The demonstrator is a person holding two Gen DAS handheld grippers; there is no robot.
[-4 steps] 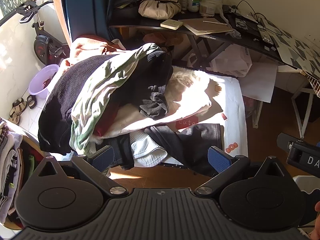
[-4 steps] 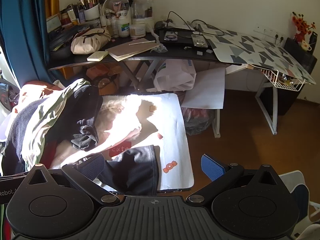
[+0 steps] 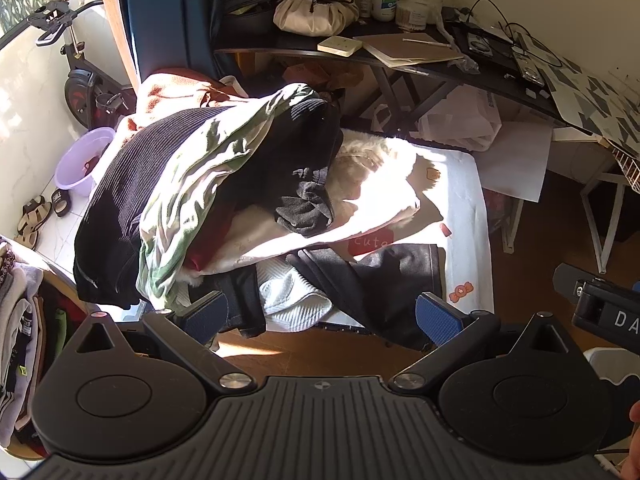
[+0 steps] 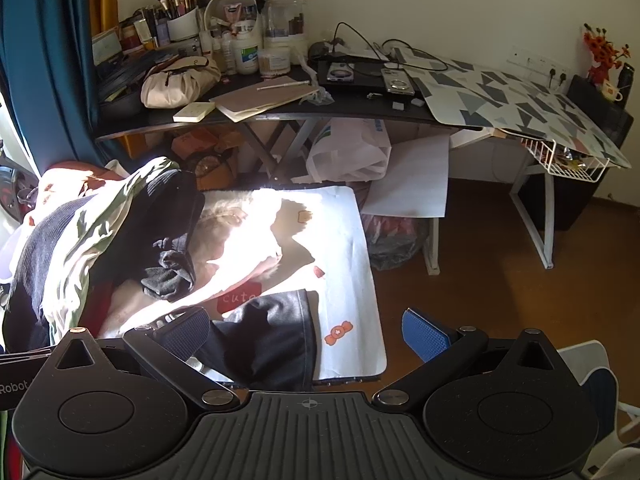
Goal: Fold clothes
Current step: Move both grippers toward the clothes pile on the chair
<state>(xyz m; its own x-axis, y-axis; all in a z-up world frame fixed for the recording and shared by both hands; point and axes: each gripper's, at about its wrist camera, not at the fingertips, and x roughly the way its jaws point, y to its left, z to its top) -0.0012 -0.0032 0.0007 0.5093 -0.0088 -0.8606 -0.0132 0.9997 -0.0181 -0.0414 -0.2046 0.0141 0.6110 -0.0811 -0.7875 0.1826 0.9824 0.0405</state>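
both tools hung above the near edge of a small bench draped in a white printed cloth [image 4: 352, 280], neither touching anything. the left tool [image 3: 320, 312] had its blue-padded fingers spread wide apart and empty; the right tool [image 4: 308, 332] was likewise wide apart and empty. a dark garment [image 3: 384, 276] lay crumpled at the bench's near edge, partly over the side, just below both tools. a tall heap of unfolded clothes [image 3: 192, 200] was piled on the left of the bench. judging by this, folding had not begun: the step in hand was reaching for a garment. the next move probably called for lowering and closing on the dark garment's edge.
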